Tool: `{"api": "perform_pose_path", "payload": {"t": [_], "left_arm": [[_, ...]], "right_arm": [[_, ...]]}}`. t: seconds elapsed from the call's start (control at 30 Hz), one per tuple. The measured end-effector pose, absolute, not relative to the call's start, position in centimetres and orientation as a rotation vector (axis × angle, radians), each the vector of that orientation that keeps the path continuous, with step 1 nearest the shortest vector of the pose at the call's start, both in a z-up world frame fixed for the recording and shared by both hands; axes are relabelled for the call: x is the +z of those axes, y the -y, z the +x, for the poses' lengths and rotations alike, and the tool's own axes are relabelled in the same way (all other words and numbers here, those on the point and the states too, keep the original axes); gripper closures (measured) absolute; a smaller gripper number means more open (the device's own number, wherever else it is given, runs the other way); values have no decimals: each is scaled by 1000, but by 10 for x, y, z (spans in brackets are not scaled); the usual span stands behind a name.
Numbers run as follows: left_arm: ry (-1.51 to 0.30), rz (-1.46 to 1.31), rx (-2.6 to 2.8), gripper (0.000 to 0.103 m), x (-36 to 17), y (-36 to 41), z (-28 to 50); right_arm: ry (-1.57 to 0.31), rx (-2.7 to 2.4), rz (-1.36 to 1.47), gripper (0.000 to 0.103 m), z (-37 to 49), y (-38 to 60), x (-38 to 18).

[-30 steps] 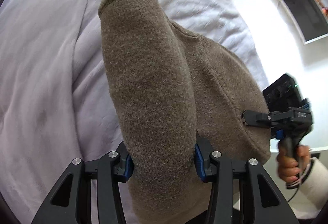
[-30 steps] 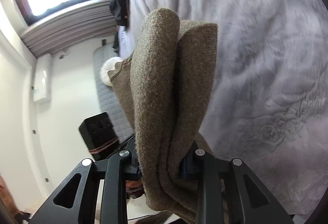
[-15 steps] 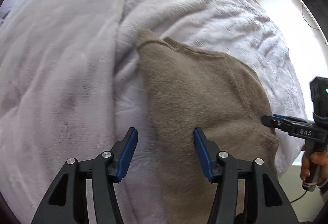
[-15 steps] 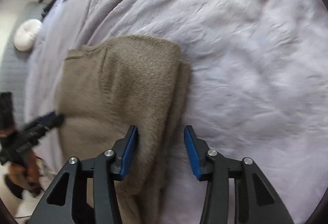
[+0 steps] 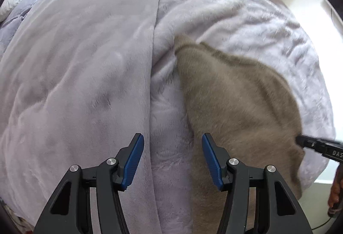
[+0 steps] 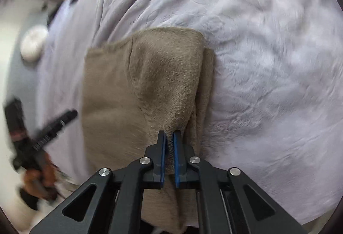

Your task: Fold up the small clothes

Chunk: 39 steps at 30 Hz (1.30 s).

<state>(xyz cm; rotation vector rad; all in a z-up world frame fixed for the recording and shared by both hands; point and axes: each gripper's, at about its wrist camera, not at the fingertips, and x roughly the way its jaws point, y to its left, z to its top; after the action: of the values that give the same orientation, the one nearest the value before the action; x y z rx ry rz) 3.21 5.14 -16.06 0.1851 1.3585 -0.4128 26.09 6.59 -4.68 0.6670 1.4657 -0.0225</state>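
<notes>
Two tongs: our right tongs [image 6: 169, 137] just closed, pinching sweater [image 6: 133, 92] fabric; left tongs [image 5: 171, 156] gape, empty, over bed [image 5: 85, 62].

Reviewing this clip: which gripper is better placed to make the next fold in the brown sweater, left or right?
Right, probably. The right gripper is shut on a pinch of the brown sweater on the lavender blanket. The left gripper is open and empty, straddling the sweater's edge, over blanket.
</notes>
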Motion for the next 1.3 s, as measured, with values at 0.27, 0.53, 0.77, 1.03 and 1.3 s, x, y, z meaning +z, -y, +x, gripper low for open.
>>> {"api": "perform_pose_path", "payload": {"t": [0.27,0.53,0.77,1.03,1.3], "left_arm": [[-1438,262,-333,45,-186,-65,11],[-1372,182,-435,45,-139,-74,-4],[-1464,258,-525,45,-163,-46,-32],[-1518,255,-522,45,-179,-51,-52],[-1527,253,-506,45,-174,-52,-54]], "right_arm": [[-1501,-104,729,96,252,-61,-76],[-1473,-111,747,96,229,-69,-41],[-1479,-6,688,96,221,-104,-25],[-1569,-43,694,96,215,-110,-66],[-1589,-37,652,96,215,-115,-58]]}}
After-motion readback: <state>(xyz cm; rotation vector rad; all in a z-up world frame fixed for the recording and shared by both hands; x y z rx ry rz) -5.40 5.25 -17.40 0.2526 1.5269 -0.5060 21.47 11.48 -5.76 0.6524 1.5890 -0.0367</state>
